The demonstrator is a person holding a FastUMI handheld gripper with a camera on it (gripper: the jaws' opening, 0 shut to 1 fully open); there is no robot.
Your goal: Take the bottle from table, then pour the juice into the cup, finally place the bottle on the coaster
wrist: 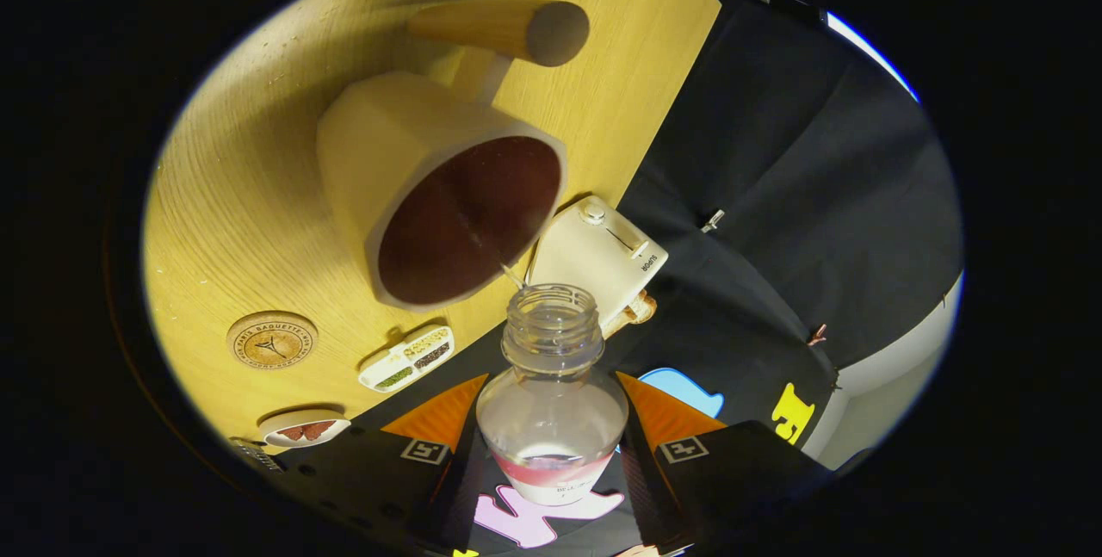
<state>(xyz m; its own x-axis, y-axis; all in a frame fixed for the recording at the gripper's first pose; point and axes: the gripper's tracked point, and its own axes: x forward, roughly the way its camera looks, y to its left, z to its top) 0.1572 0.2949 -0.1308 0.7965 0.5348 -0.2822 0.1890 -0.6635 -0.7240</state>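
Now your tool [551, 445] grips the bottle [552, 393] between both fingers, tilted toward the cup [430, 187] just beyond its mouth; keep the stream centred over the rim; tilt slowly; the coaster [272, 339] waits left on the worktop [224, 195].

The clear, uncapped bottle [552, 389] is clamped between both claw [552, 454] fingers, tipped mouth-first toward the cream cup [439, 187], a thin stream running into its dark inside. The round cork coaster [272, 339] lies bare on the bench [224, 195] beside the cup.
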